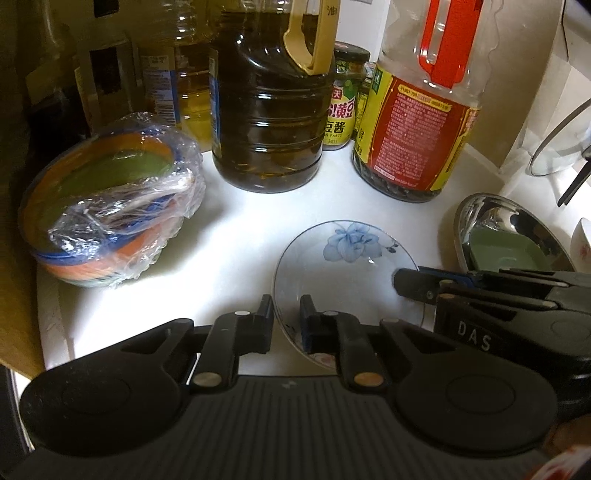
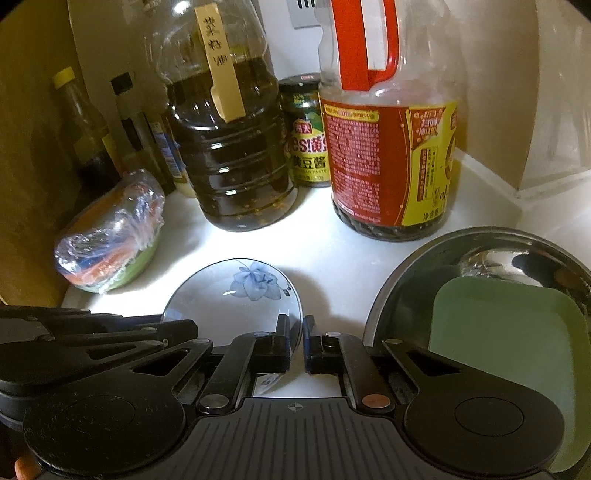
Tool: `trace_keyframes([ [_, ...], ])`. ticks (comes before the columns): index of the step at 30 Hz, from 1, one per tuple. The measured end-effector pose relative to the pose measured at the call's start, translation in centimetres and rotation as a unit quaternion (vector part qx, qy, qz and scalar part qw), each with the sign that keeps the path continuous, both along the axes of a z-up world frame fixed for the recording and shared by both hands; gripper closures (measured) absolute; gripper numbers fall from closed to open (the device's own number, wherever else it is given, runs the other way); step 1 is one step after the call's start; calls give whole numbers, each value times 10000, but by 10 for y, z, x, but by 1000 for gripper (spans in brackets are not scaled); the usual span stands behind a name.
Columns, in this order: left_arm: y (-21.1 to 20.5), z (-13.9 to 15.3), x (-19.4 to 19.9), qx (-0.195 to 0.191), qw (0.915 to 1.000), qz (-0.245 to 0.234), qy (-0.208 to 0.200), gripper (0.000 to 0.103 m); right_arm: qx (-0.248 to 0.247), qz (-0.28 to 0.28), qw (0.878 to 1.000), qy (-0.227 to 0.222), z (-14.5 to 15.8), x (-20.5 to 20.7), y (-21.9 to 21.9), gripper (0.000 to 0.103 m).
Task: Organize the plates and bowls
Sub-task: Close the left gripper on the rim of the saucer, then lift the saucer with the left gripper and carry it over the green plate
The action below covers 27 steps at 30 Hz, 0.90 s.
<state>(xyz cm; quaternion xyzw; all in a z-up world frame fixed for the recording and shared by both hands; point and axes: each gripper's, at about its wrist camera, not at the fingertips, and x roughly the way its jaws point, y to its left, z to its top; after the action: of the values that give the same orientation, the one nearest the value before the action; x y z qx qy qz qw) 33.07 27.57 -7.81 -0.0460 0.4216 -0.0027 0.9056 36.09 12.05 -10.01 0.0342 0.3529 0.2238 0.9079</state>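
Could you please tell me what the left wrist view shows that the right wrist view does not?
Only the left wrist view shows a glass lid leaning at the far right, and the left gripper astride the near rim of the flower plate.

Only the right wrist view shows a wall socket and a yellow-capped bottle.

Both show the flower plate, the wrapped bowls, the dark oil jug, the red-handled bottle and the steel bowl holding a green tray.
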Motion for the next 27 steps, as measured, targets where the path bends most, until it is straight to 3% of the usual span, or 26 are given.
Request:
trace_keyframes([
  [14, -15, 35, -8, -23, 9993, -198, -314, 90, 230, -209, 9992, -263, 31, -20, -21, 96],
  [27, -75, 48, -3, -87, 9933, -1029, -511, 90, 309, -1109, 9927, -353, 42, -43, -83, 96],
])
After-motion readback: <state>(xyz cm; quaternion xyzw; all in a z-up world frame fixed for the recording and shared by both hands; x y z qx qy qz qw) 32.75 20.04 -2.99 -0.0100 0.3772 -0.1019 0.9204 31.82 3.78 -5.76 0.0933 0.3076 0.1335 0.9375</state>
